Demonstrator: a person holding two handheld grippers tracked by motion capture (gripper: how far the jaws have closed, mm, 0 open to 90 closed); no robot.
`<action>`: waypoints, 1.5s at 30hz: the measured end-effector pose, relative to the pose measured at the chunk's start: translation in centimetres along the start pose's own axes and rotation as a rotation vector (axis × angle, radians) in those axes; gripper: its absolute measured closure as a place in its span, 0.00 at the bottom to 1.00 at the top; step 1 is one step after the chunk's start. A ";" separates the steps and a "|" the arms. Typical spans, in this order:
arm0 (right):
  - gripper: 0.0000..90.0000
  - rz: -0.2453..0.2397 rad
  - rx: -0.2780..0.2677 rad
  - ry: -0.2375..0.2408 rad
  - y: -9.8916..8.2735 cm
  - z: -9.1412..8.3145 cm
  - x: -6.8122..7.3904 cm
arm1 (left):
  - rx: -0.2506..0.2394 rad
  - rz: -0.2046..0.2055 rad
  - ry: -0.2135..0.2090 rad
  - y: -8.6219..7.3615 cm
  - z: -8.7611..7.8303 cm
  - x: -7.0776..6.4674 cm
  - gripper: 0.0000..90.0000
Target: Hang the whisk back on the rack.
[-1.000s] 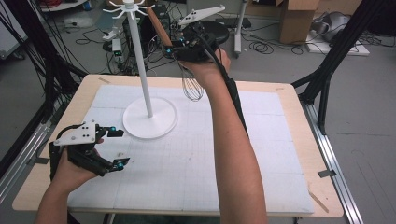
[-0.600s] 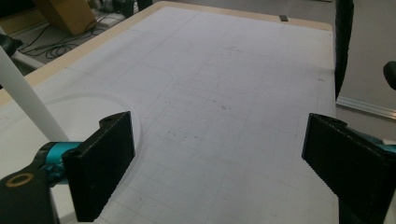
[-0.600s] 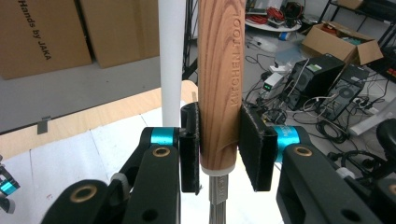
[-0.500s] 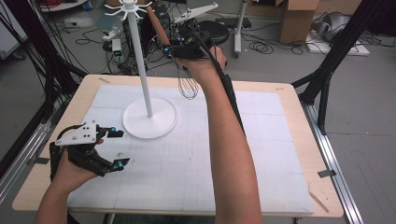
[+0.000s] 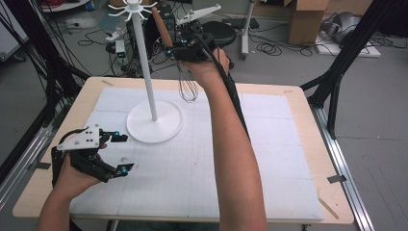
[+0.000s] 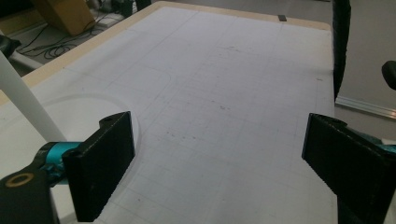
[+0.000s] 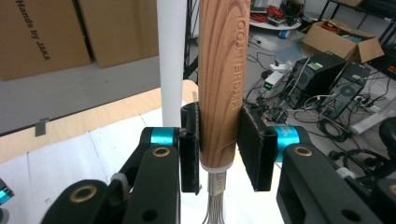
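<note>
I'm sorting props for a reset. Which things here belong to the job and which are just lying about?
In the job:
- whisk, wooden handle clamped in the right tool
- white hook stand, beside the whisk
- left tool, open, nothing in it

Lying about:
- cardboard boxes
- computers and cables on the floor

Whisk handle point(image 7: 223, 84) — brown wood grain; stand point(image 5: 149, 82) white; mat point(image 5: 192, 163) white — faint grid.

We counted one whisk point(image 5: 187, 86), held up just right of the single white stand point(image 5: 154, 120), and two grippers: the right gripper point(image 5: 185, 48) beside the stand's pole, the left gripper point(image 5: 113, 154) near its base. One table point(image 5: 298, 101) carried that stand.
</note>
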State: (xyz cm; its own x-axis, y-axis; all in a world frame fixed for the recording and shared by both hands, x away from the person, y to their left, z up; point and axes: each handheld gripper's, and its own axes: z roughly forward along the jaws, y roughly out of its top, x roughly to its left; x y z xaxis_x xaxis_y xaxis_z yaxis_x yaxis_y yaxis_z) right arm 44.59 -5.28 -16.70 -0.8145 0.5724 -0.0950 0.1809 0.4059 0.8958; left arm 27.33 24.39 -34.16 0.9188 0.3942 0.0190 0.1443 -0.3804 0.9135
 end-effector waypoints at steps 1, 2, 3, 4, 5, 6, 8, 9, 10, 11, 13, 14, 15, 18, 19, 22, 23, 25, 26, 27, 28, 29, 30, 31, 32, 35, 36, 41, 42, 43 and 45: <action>0.78 0.001 0.003 -0.004 0.0 0.0 0.0 | -0.001 0.000 0.000 0.0 0.0 0.0 0.11; 0.78 -0.002 0.000 -0.001 0.1 0.1 0.0 | 0.000 0.001 0.000 0.0 0.0 0.0 0.11; 0.78 0.000 0.005 -0.003 0.1 0.1 0.1 | 0.000 0.001 0.000 0.0 0.0 0.0 0.11; 0.78 0.000 0.006 -0.005 0.1 0.2 0.1 | -0.001 0.000 0.000 0.0 0.0 0.0 0.11; 0.78 -0.002 0.007 -0.005 0.1 0.2 0.1 | 0.000 0.001 -0.001 0.0 0.0 0.0 0.11; 0.78 0.001 0.008 -0.004 0.1 0.3 0.1 | 0.000 0.001 -0.001 0.0 0.0 0.0 0.11; 0.78 0.003 0.008 -0.005 0.1 0.3 0.1 | -0.002 -0.002 0.000 0.0 0.0 0.0 0.11; 0.77 -0.001 0.009 -0.010 0.1 0.3 0.2 | -0.002 -0.002 0.000 0.0 0.0 0.0 0.11; 0.77 -0.007 0.010 -0.013 0.1 0.3 0.2 | 0.000 0.000 -0.001 0.0 0.0 0.0 0.11; 0.76 -0.011 0.012 -0.015 0.1 0.4 0.2 | 0.000 0.002 -0.002 0.0 0.0 0.0 0.11; 0.71 -0.014 0.023 -0.025 0.0 0.4 0.2 | -0.003 -0.004 -0.001 0.0 0.0 0.0 0.11; 0.70 -0.010 0.025 -0.023 0.0 0.4 0.2 | -0.001 -0.003 -0.003 0.0 0.1 0.0 0.11; 0.68 -0.011 0.024 -0.023 -0.1 0.4 0.2 | 0.001 0.002 -0.003 0.0 0.1 0.0 0.11; 0.65 -0.001 0.019 -0.025 -0.2 0.2 0.1 | 0.005 0.000 -0.005 0.0 0.2 -0.1 0.11; 0.64 -0.002 0.018 -0.027 -0.3 0.0 0.1 | 0.006 0.000 -0.006 0.0 0.3 -0.1 0.11; 0.61 -0.002 0.014 -0.029 -0.6 -0.4 -0.1 | 0.006 0.001 -0.007 0.0 0.3 -0.1 0.11; 0.61 0.003 0.017 -0.032 -0.7 -0.6 -0.1 | 0.009 0.003 -0.006 0.0 0.3 -0.1 0.11; 0.59 -0.007 0.011 -0.036 -1.0 -1.1 -0.3 | 0.006 0.003 -0.008 0.1 0.3 -0.1 0.11; 0.58 -0.002 0.008 -0.034 -1.1 -1.3 -0.3 | 0.004 0.003 -0.007 0.1 0.4 -0.1 0.11; 0.57 -0.001 0.007 -0.033 -1.3 -1.6 -0.3 | 0.006 0.003 -0.007 0.1 0.4 -0.1 0.11; 0.56 0.001 0.003 -0.031 -1.5 -1.9 -0.4 | 0.007 0.002 -0.007 0.1 0.4 -0.2 0.11; 0.56 0.001 0.002 -0.031 -1.7 -2.1 -0.5 | 0.008 -0.001 -0.009 0.1 0.4 -0.2 0.11; 0.56 0.003 0.001 -0.028 -1.8 -2.4 -0.5 | 0.010 -0.001 -0.007 0.1 0.4 -0.2 0.11; 0.55 0.001 -0.004 -0.020 -2.1 -2.7 -0.6 | 0.010 -0.001 -0.007 0.1 0.4 -0.2 0.11; 0.55 0.002 -0.004 -0.018 -2.2 -3.0 -0.7 | 0.013 0.003 -0.009 0.1 0.4 -0.2 0.11; 0.52 0.001 -0.010 -0.023 -2.7 -4.0 -0.7 | 0.014 0.001 -0.009 0.1 0.6 -0.2 0.11; 0.51 0.001 -0.013 -0.020 -2.8 -4.3 -0.8 | 0.015 0.001 -0.012 0.1 0.6 -0.2 0.11; 0.50 -0.006 -0.012 -0.004 -3.9 -5.7 -0.8 | 0.019 0.002 -0.015 0.0 0.8 -0.3 0.11; 0.50 -0.006 -0.013 -0.003 -4.2 -6.0 -0.8 | 0.018 -0.001 -0.015 0.0 0.8 -0.3 0.11; 0.49 -0.001 -0.015 0.001 -4.5 -6.2 -0.9 | 0.018 0.000 -0.014 0.0 0.8 -0.3 0.11; 0.48 0.007 -0.022 -0.001 -5.2 -6.8 -1.0 | 0.021 0.000 -0.014 0.0 0.8 -0.2 0.11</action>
State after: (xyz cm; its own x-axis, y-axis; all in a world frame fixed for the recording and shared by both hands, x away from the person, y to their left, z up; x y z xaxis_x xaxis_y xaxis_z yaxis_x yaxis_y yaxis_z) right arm 40.74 -12.84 -18.33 -0.8127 0.5758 -0.0894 0.1739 0.3861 0.9059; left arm 27.39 23.64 -34.51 0.9239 0.3823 0.0136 0.1515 -0.3982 0.9047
